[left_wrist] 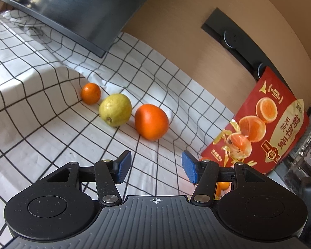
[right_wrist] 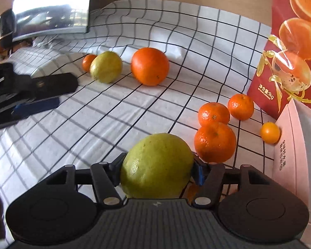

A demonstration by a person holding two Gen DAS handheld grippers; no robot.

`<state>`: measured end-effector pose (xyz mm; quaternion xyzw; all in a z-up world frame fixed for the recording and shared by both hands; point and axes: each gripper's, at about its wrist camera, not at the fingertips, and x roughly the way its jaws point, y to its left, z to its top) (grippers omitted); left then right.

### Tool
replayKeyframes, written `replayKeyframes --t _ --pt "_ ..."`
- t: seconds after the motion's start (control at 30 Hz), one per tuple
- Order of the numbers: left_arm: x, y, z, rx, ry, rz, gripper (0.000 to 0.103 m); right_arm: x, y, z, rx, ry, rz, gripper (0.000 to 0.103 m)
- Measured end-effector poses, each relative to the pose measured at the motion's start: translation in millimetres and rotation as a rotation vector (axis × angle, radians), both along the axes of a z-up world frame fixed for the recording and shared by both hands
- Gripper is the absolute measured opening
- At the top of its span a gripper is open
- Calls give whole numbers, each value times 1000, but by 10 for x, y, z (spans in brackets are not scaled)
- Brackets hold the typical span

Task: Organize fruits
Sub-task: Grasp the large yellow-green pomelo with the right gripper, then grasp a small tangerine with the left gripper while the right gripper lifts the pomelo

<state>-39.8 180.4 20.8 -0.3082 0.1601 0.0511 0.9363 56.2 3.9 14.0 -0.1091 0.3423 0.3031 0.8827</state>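
Cloth: we see one white cloth (right_wrist: pixel 105 112) with a black grid covering the whole work surface, rumpled into folds toward the back.
Yellow-green fruits: we count two. One (right_wrist: pixel 156 166) sits at the very front of the right wrist view; the other (right_wrist: pixel 106 66) lies far back in a row.
Large orange: we count one (right_wrist: pixel 150 66), in the back row just to the right of the far yellow-green fruit, with a small gap between them.
Small oranges: we count four in the right wrist view. One (right_wrist: pixel 88 61) lies at the left end of the back row, partly hidden behind the yellow-green fruit. Three cluster on the right: (right_wrist: pixel 215 142), (right_wrist: pixel 213 113) and (right_wrist: pixel 241 106), the first two touching.
Tiny yellow-orange fruit: one (right_wrist: pixel 270 132), resting against the white box (right_wrist: pixel 290 145).
Red bag: one (right_wrist: pixel 296 47), printed with oranges, standing upright behind the box.
Back row: three fruits in a line, small orange, yellow-green fruit, large orange.
Right gripper (right_wrist: pixel 156 171): we see its jaws clamped on either side of the near yellow-green fruit.
Left gripper (left_wrist: pixel 155 167): we see its blue pads (left_wrist: pixel 189 169) spread wide with only cloth between them, aimed toward the back row.
Monitor: one dark screen (left_wrist: pixel 76 6) at the rear left.
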Motion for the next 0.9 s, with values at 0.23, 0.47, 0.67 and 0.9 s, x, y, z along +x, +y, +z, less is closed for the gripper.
replayKeyframes --t 0.23,0.47,0.67,0.9 --pt "27 -98 -14 36 19 -48 59 -466 -416 213 79 9 72 63" --pt "146 -372 -61 67 86 -232 59 -804 -1145 170 75 -18 -1 63" --pt "280 -996 -19 244 145 -409 59 -836 -1818 3 54 -28 -167 63" --pt "437 -1455 -45 445 219 -418 59 -813 -2179 -187 63 -32 -254 63"
